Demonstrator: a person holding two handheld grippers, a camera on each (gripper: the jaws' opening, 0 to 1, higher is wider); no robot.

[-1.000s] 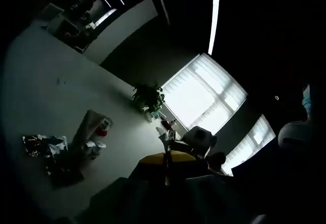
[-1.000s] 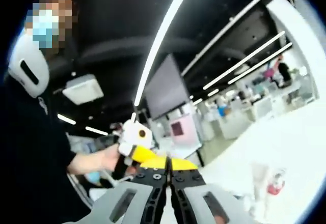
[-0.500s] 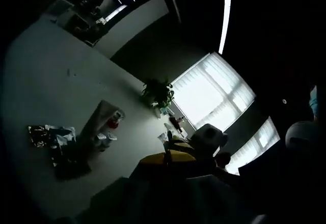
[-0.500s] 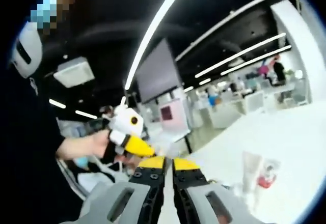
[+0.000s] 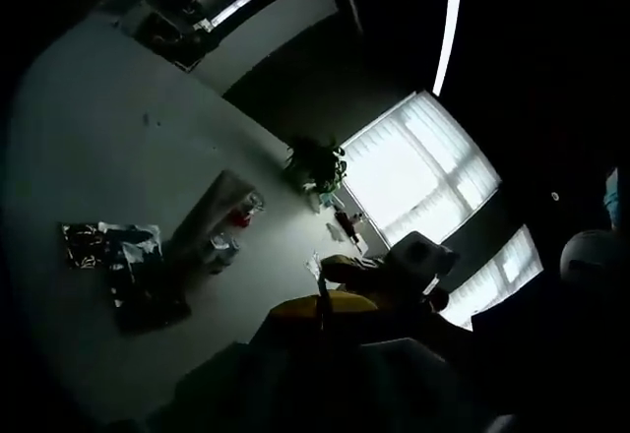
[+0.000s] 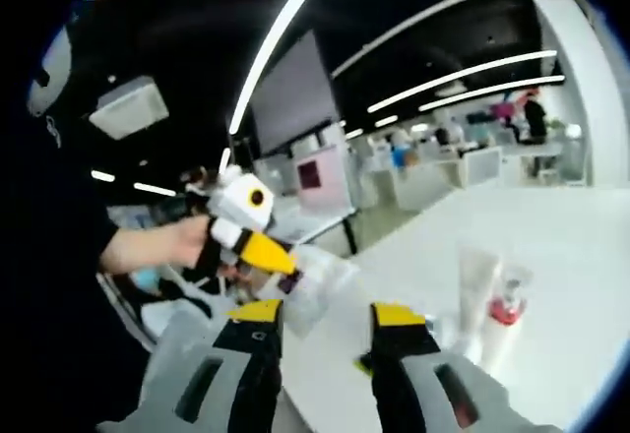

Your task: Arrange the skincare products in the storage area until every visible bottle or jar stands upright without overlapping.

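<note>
With the right claw (image 6: 323, 323) spread and the left claw (image 5: 322, 304) seemingly clenched on nothing, the tube (image 6: 475, 274) on the worktop (image 6: 581, 256) looks light, soft and tippy, best pinched low on its body.

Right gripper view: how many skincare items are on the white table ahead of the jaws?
2 clear: a pale tube and, beside it, a clear packet with a red part. Others may be hidden by the right gripper.
</note>
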